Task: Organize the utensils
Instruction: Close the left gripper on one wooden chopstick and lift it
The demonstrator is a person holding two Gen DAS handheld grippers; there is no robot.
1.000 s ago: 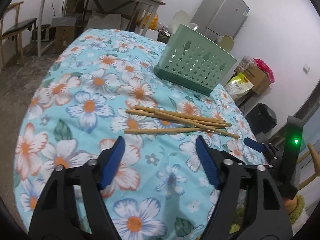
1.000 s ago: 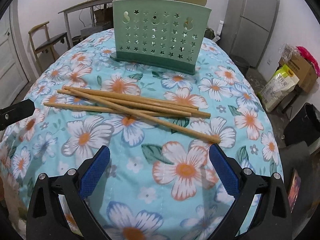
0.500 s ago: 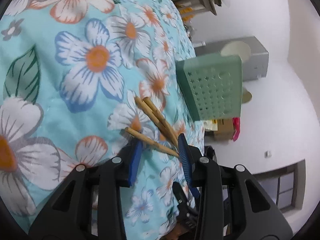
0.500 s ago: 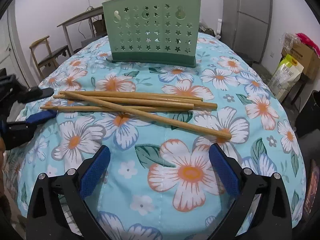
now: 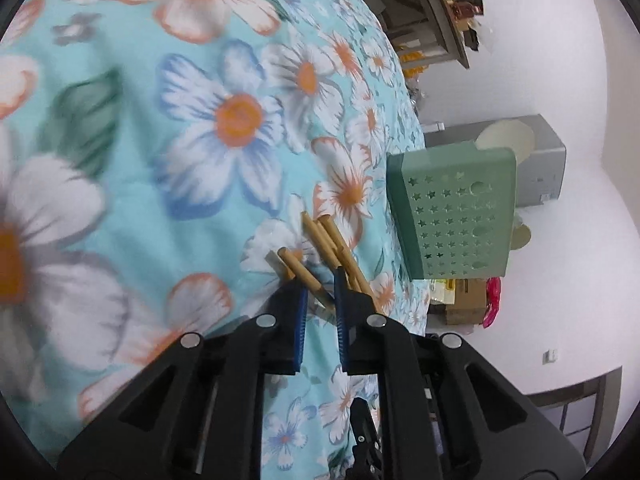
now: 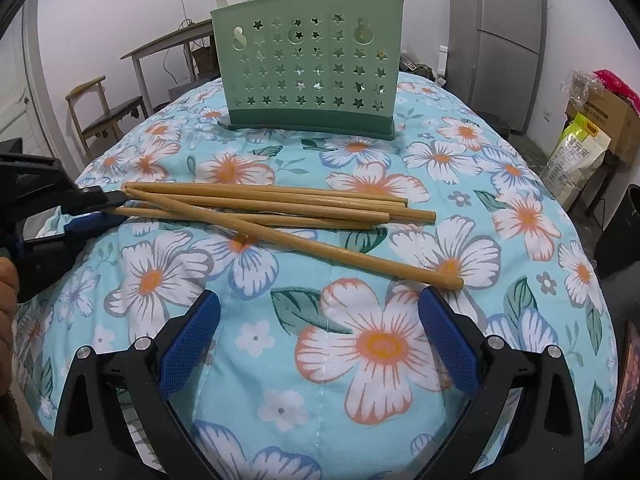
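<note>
1. Four or five chopsticks (image 6: 276, 208) lie in a loose pile in the middle of the table (image 6: 520, 320). I cannot count them for sure, because they lie on top of each other.
2. Most of them lie side by side. One lies across the others, and its thick end points at the table's right edge, near my right gripper (image 6: 320, 336).
3. My left gripper (image 5: 320, 304) is at the left ends of the chopsticks, by the table's left edge. It is rolled onto its side.
4. Its jaws have just been closing. Now they are narrow, and one chopstick end sits between them. The blue pads (image 5: 301, 320) look like they squeeze that stick.
5. The other sticks pass just beside the far pad. I cannot tell if they touch it.
6. My right gripper hangs over the near side of the table. Its jaws are wide and have nothing in them.
7. A green holder (image 6: 312, 68) with star holes stands upright at the far edge of the table, well apart from the chopsticks.
8. A cloth with big flowers covers the table.
</note>
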